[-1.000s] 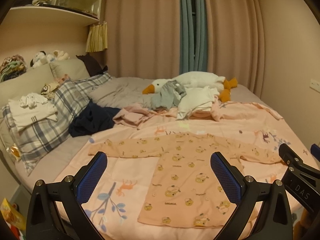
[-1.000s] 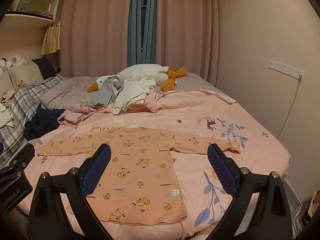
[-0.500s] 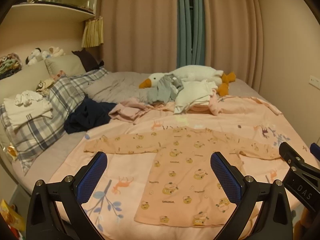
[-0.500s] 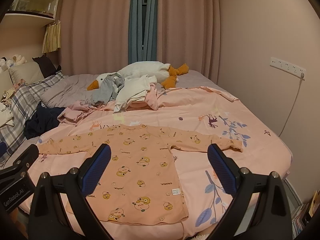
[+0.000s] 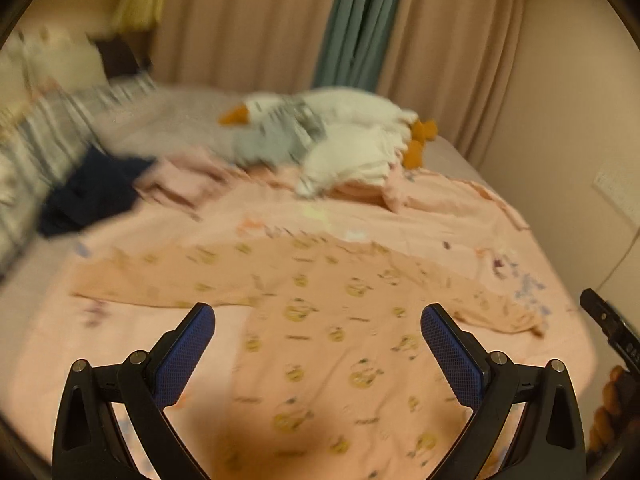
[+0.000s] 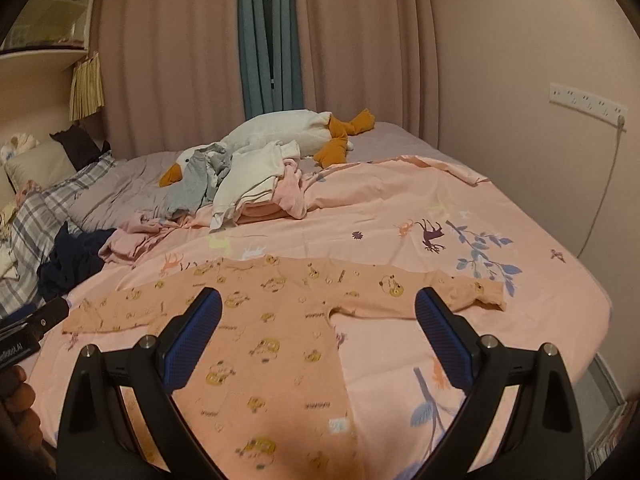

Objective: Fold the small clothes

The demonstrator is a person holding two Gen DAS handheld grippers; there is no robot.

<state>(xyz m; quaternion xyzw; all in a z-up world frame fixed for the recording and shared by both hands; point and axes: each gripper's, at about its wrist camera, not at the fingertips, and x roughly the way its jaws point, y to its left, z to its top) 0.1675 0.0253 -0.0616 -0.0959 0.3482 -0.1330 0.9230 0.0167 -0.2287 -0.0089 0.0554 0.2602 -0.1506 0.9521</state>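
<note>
A small orange long-sleeved shirt with a bear print lies flat on the pink bedsheet, both sleeves spread sideways, hem toward me. My left gripper hovers open above the shirt's body, nothing between its blue pads. My right gripper is also open and empty, above the shirt near its right armpit; the right sleeve end lies just past its right finger. The left wrist view is motion-blurred.
A pile of clothes and a white goose plush lie at the far middle of the bed. Dark blue and pink garments sit at left beside a plaid pillow. The bed's right edge meets the wall.
Both grippers have moved down and closer to the shirt, so it fills more of each view. The left view has turned blurry from motion. Both stay open.
</note>
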